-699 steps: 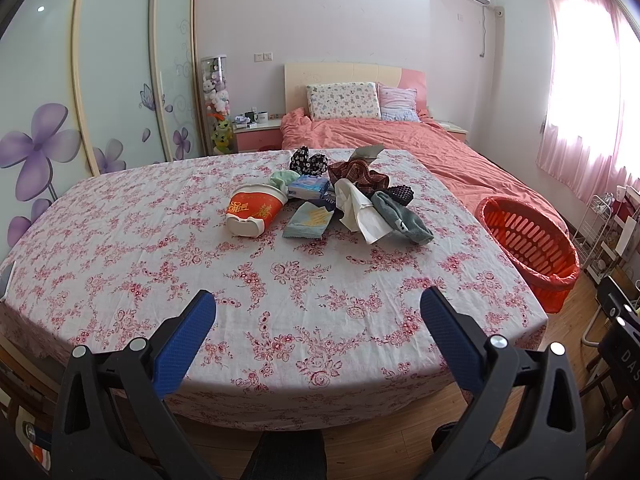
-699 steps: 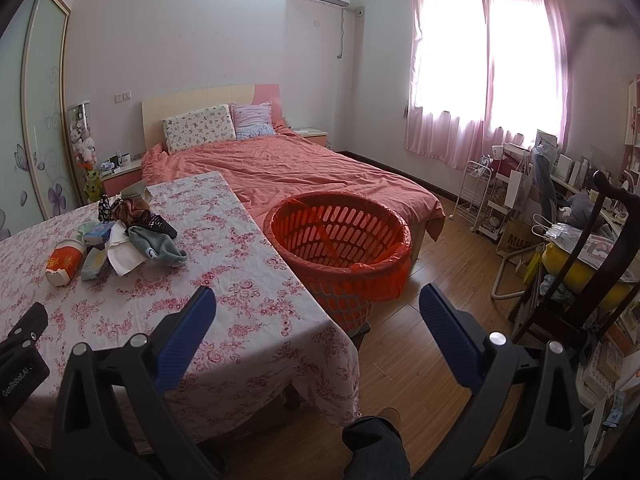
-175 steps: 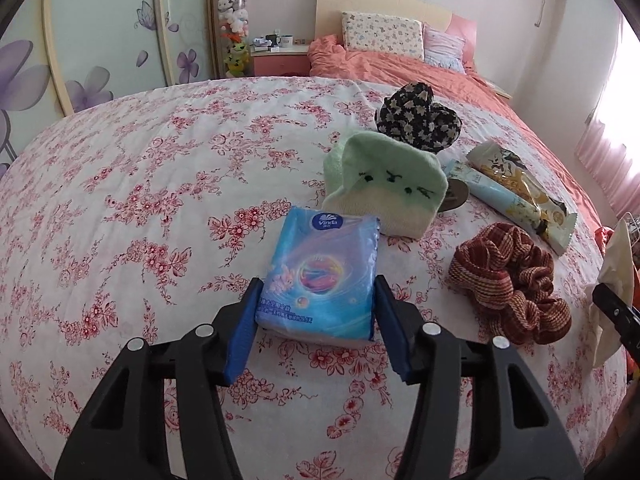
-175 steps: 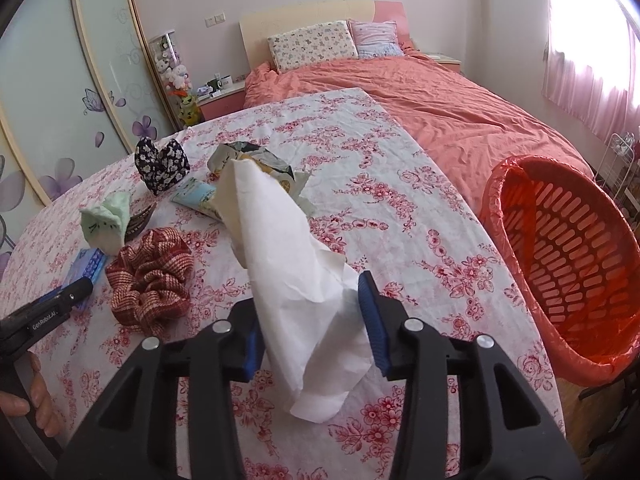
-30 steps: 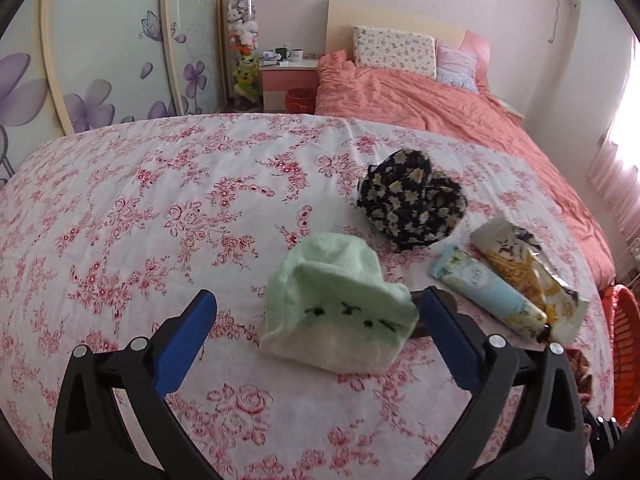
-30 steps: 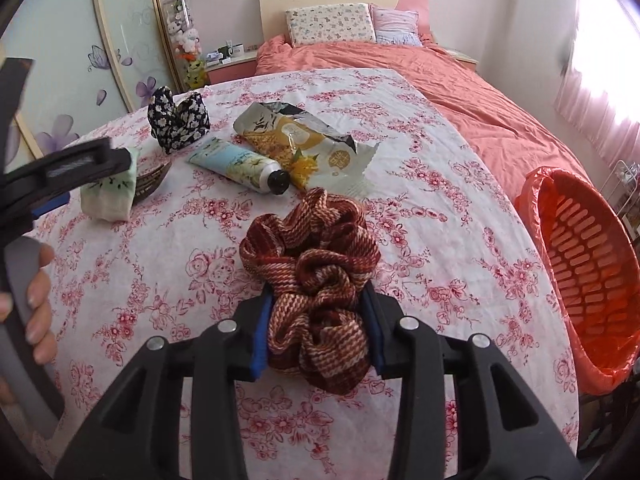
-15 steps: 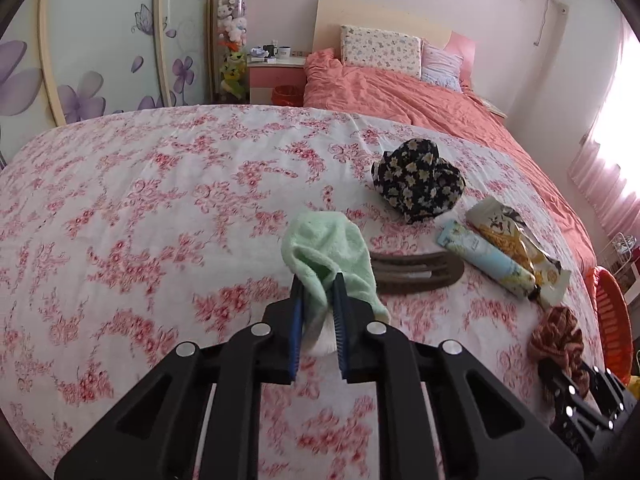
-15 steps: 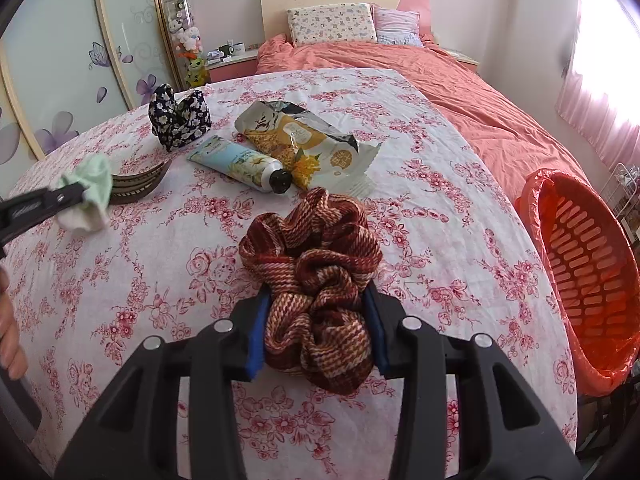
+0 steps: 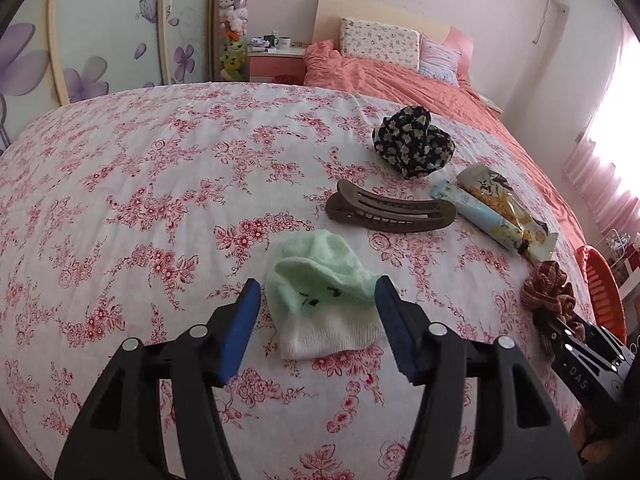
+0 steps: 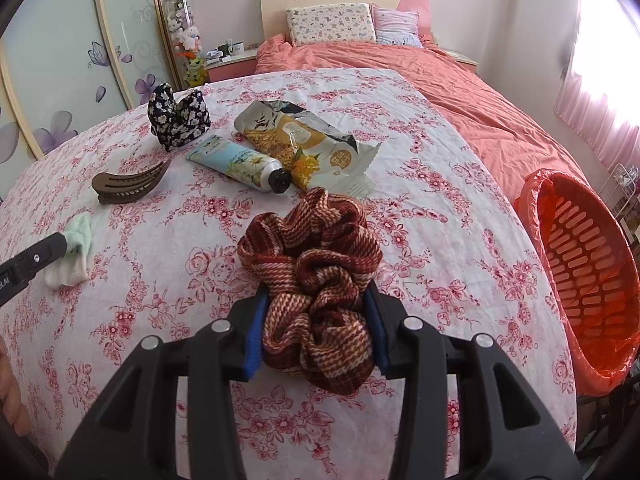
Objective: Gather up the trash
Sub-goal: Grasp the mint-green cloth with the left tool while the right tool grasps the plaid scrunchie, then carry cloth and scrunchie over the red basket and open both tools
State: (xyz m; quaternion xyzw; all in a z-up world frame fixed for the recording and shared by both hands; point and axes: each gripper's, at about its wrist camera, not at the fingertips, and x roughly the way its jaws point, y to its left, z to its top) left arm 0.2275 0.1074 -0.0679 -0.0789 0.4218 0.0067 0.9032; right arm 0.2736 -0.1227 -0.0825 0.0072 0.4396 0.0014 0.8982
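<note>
Only rightward, perhaps fully: orange basket (image 10: pixel 588 256)

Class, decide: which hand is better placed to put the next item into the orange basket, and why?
Right. The right tongs are shut on the plaid scrunchie, with the orange basket to their right. The left tongs are open around the green sock, farther away.

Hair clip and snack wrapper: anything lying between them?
Yes. In the right wrist view, a hand cream tube lies between the hair clip and the snack wrapper, its black cap end touching the wrapper. It is apart from the clip, with bare tablecloth between.
</note>
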